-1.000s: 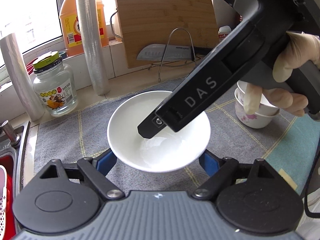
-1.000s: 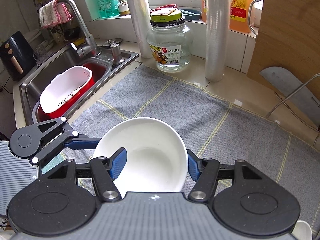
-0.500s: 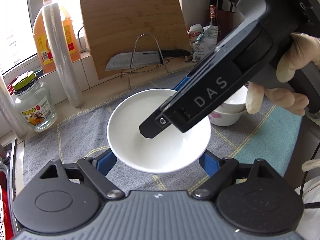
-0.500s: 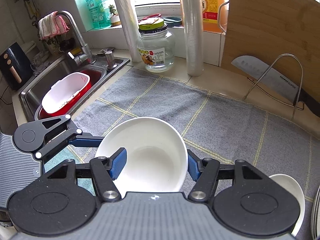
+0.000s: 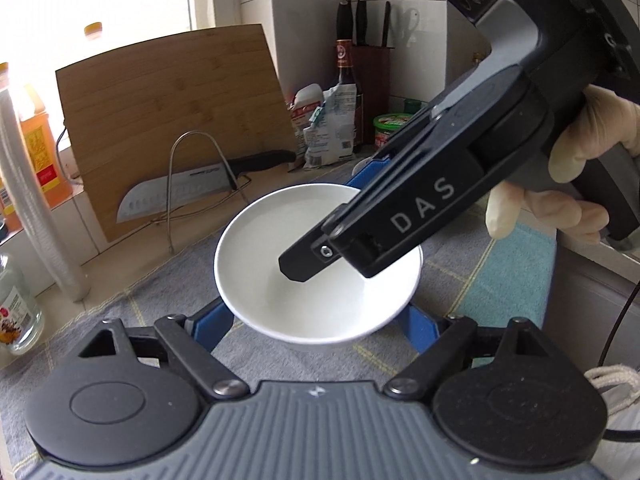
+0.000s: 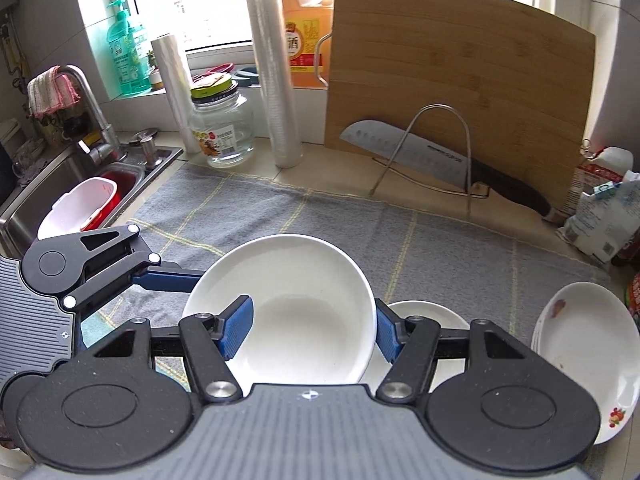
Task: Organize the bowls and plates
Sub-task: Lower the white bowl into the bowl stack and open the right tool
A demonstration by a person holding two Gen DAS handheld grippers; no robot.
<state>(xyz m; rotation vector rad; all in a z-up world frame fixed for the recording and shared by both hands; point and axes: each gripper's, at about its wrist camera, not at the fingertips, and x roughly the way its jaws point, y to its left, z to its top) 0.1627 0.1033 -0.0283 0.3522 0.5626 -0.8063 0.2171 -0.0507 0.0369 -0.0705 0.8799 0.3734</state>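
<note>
White bowl, left wrist view: the white bowl (image 5: 312, 280) sat between the blue pads of the left gripper (image 5: 318, 320), one pad against each side of its wall, so it was clamped and held over the grey checked cloth (image 5: 132, 300).
Right gripper, left wrist view: the right gripper (image 5: 348, 216) reached in from the right edge of the picture, one black finger down inside the bowl and a blue one outside the far rim; a gloved hand (image 5: 576, 184) held its handle.
Back of the counter, left wrist view: a bamboo cutting board (image 5: 172, 120) leaned at the wall with a knife (image 5: 192, 192) on a wire stand before it.
Grip, right wrist view: the right gripper (image 6: 312, 328) was pinched on the bowl's (image 6: 288, 304) wall, one blue pad inside and one outside the right rim; the left gripper (image 6: 120, 268) came in from the left.
Other crockery, right wrist view: a small white bowl (image 6: 428, 312) sat on the cloth just behind the right pad, and a stack of plates (image 6: 580, 352) lay near the right edge of the cloth.
Step in hand: the bowl looked to be in carriage, both grippers sharing it, headed toward the crockery on the right.
Next move: I judged it wanted a level lowering onto the small bowl, centred, then both grips eased off together.
</note>
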